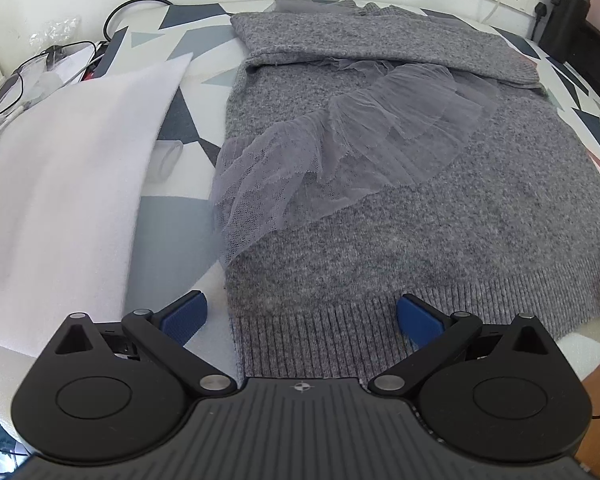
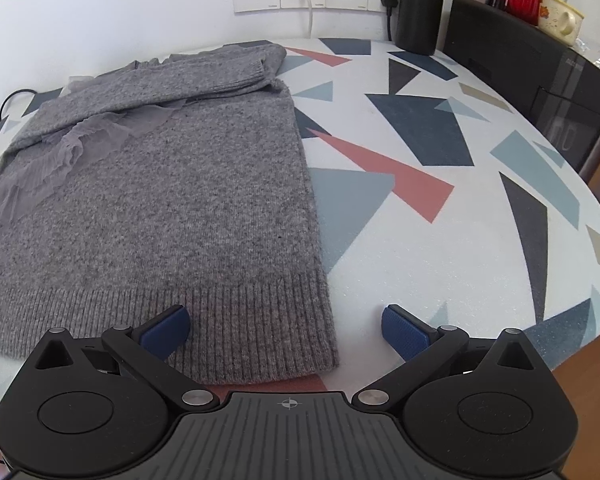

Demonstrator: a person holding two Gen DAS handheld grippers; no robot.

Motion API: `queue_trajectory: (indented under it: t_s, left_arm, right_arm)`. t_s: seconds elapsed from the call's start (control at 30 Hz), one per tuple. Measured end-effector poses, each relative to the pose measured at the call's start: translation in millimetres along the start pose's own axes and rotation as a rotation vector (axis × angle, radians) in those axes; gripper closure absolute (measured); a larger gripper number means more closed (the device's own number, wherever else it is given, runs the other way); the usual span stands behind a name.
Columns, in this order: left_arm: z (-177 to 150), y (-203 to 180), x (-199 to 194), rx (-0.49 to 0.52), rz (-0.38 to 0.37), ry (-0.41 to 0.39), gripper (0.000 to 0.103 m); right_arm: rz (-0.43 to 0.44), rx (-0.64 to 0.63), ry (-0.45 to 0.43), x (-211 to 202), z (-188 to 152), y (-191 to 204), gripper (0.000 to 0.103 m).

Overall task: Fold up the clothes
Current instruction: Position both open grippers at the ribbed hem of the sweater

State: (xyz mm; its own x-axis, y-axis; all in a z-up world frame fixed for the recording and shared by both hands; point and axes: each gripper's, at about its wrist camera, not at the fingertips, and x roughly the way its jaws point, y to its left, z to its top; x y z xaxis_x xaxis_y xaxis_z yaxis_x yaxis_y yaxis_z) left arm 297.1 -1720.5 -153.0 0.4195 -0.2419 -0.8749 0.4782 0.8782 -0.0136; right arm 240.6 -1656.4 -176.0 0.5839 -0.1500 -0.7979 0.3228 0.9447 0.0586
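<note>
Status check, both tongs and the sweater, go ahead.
Left tongs open, right tongs open, both at hem. Grey sweater flat, sleeves folded across. White cloth alongside.

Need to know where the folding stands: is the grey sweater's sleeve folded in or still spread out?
Folded in. The sleeve lies across the top of the sweater, cuff near its right edge, over the mesh frill.

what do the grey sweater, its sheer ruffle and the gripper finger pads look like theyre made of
The grey knitted sweater looks like a fuzzy wool or wool-blend knit: heathered surface, ribbed hem. The sheer grey ruffle trim looks like fine tulle or mesh: see-through, with a visible net pattern and gathers. The blue pads on the left gripper's fingers look like matte textured rubber or plastic; which one cannot be told.
</note>
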Motion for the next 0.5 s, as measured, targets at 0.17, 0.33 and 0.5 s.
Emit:
queue_trajectory:
  t_s: [0.17, 0.33, 0.5]
  left_arm:
    - [-0.4, 0.7, 0.0, -0.001, -0.001, -0.005, 0.000]
    - [0.3, 2.4, -1.1, 0.013, -0.012, 0.007, 0.000]
    - [-7.2, 18.5, -9.1, -0.006, -0.053, 0.026, 0.002]
  right_arm:
    - [-0.009, 0.009, -0.007, 1.9, 1.4, 1.1, 0.001]
    - [-0.012, 0.010, -0.002, 3.6, 4.0, 1.6, 0.001]
    - [0.006, -0.003, 0.017, 0.4, 4.2, -3.5, 0.001]
